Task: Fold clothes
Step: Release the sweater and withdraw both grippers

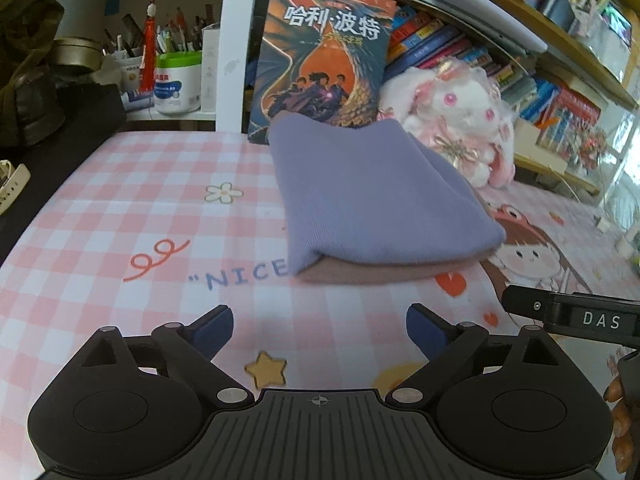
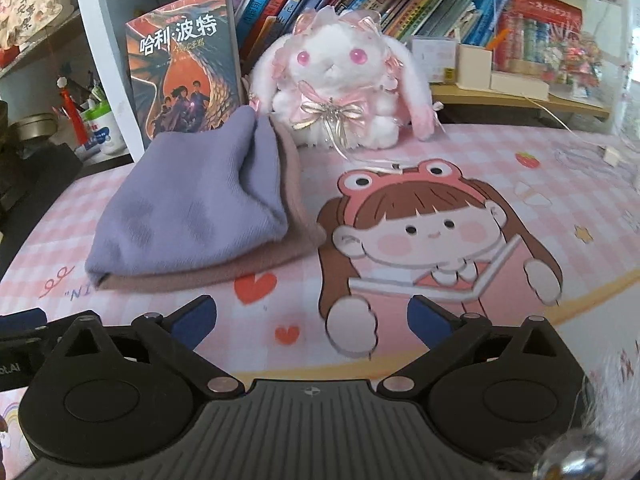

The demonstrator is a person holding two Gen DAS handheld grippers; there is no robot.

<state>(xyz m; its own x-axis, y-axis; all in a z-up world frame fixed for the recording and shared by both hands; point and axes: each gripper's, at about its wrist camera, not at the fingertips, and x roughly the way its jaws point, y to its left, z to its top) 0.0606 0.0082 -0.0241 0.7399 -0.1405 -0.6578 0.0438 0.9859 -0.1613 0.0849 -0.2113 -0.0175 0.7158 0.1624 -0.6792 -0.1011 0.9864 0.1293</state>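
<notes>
Both grippers point(image 1: 319, 330) point(image 2: 312, 322) agape, empty; folded purple garment point(image 1: 376, 196) lengthwise away, fold nearest.

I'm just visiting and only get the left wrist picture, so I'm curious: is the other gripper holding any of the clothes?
Observer: No. The right gripper is open and empty, hovering over the cartoon girl printed on the mat.
Operator: Does the purple pile look tidy on its far right side?
Observer: Not quite. The purple garment shows its folded layers gaping on the side toward the plush rabbit, and the brownish-pink garment beneath sticks out along that edge.
</notes>
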